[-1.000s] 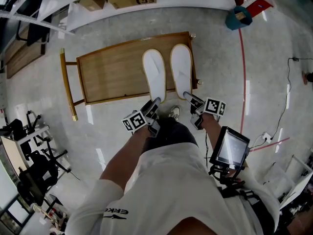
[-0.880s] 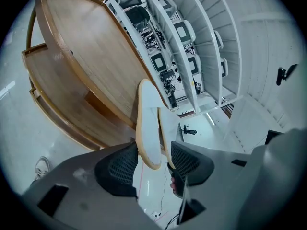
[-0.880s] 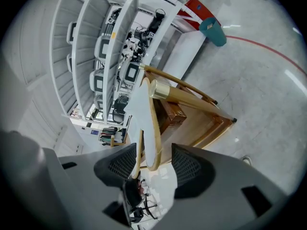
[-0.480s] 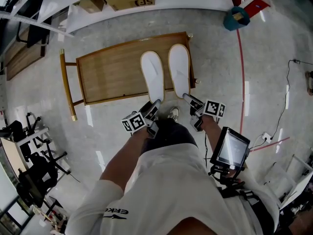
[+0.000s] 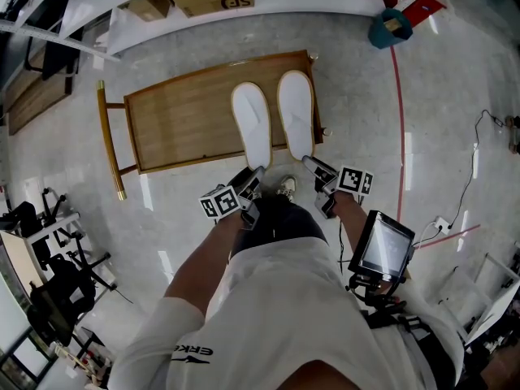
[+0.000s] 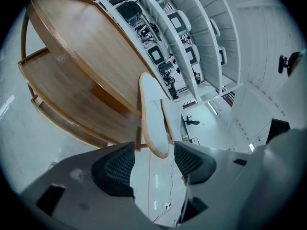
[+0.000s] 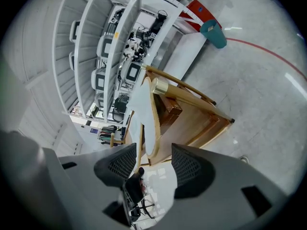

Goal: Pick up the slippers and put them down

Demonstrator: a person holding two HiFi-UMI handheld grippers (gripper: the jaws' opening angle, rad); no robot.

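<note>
head view: two white slippers lie side by side, soles down, at the right end of the wooden table (image 5: 179, 120), heels toward the person and just over the near edge; the left slipper (image 5: 250, 124) and the right slipper (image 5: 296, 116) are near each other without touching. the left gripper (image 5: 255, 173) meets the left heel and the right gripper (image 5: 309, 162) the right heel, but from above the jaw gaps are too small to judge. the gripper views settle this. left gripper view: jaws spread, having just been opening, with the tan-rimmed heel standing between the pads and not pressed, a clear gap on one side and a thin one on the other. right gripper view: jaws likewise apart, heel rim between them, clear of both pads. only the left gripper view shows the table's lower shelf (image 6: 72, 95); only the gripper views show the white shelving racks (image 7: 96, 47) beyond. the teal bin (image 5: 388, 29) and the red floor line (image 5: 400, 112) appear in the head and right gripper views. both slippers are seen edge-on in the gripper views, toes foreshortened. the heel ends are covered by the gripper tips from above.
</note>
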